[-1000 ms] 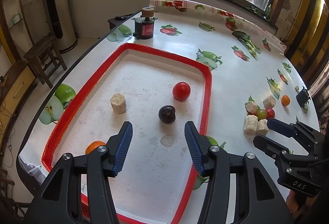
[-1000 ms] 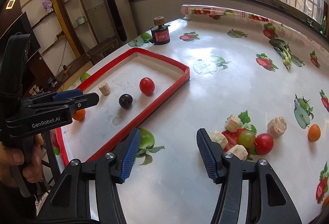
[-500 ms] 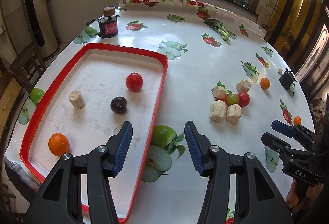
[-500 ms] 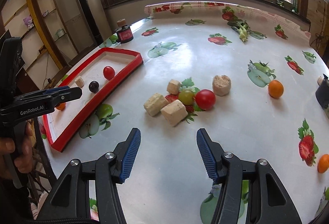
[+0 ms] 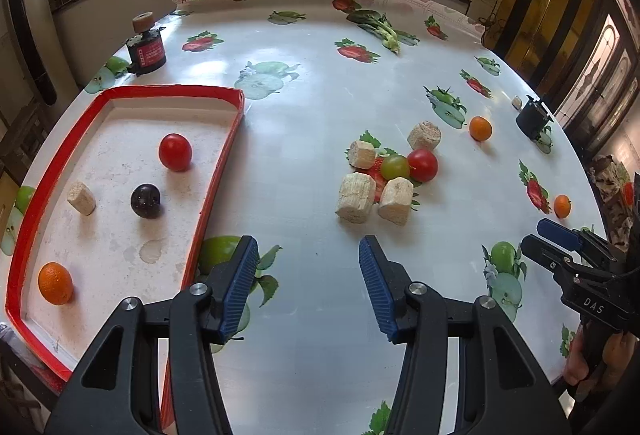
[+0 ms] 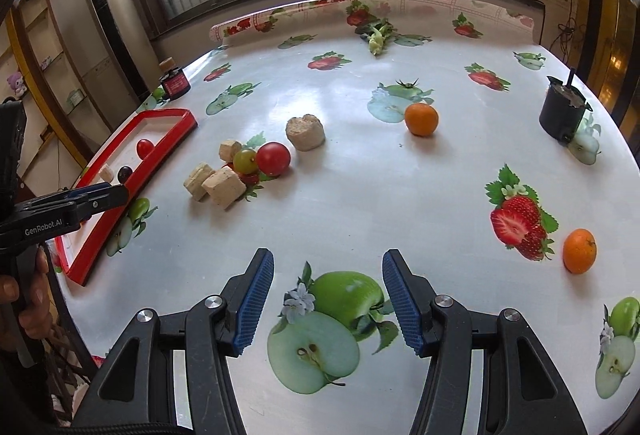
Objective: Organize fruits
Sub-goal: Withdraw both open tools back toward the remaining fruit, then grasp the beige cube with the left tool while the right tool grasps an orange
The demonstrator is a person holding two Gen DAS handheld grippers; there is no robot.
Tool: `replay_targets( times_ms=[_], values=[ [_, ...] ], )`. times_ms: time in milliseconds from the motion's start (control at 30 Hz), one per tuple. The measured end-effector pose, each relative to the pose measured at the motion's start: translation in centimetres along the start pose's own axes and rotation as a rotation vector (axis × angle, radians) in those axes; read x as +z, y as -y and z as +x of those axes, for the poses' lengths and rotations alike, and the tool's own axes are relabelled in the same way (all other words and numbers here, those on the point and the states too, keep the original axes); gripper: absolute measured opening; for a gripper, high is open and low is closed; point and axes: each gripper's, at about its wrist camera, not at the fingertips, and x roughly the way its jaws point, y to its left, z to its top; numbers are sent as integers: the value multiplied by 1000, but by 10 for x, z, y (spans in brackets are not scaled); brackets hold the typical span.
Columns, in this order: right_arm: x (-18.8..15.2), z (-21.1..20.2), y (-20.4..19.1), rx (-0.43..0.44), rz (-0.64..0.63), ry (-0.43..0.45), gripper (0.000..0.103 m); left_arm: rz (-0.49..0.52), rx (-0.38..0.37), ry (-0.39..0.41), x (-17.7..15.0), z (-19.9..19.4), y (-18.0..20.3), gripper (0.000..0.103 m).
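At far left a red-rimmed tray [image 5: 218, 179] is seen on the table [image 5: 312, 107], holding an orange [image 5: 55, 283], a beige chunk [image 5: 81, 198], a dark plum [image 5: 146, 200] and a red tomato [image 5: 175, 152], all apart from one another. Beyond the tray's far corner a small dark jar [image 5: 146, 51] with a cork-like top is noted. The left hand-held gripper [image 5: 307, 285] is held above the table just right of the tray's near rim, its blue-padded jaws spread apart with nothing between them. Near the table's middle a cluster is recorded: two large beige chunks [image 5: 374, 197] side by side, a smaller chunk [image 5: 361, 154], a green grape [image 5: 394, 166] touching a red tomato [image 5: 422, 165], and a round chunk [image 5: 424, 135] just behind. Further right, a loose orange [image 6: 421, 119] lies alone, with a black cup [image 6: 564, 113] near the table's right edge. A second orange [image 6: 579, 250] is seen beside a printed strawberry. The right hand-held gripper [image 6: 328, 299] is held over a printed green apple, jaws likewise apart and empty.
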Motion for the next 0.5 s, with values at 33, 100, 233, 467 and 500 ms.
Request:
replay_targets(
  times_ms=[33,100,233,467,500],
  values=[
    [0,0,3,-3,3,1,59,4,-2,-3,0,2,2,51],
    [2,0,7,-7,12,2,59,12,-3,-10,1,5,6,51],
    [5,3,13,-8,17,1,59,15,-17,-29,2,15,10,51],
    [16,14,19,-13,18,-4,59,34,-21,-61,7,34,17,51],
    [18,17,20,-14,20,-5,59,38,-18,-67,8,37,17,51]
  ],
)
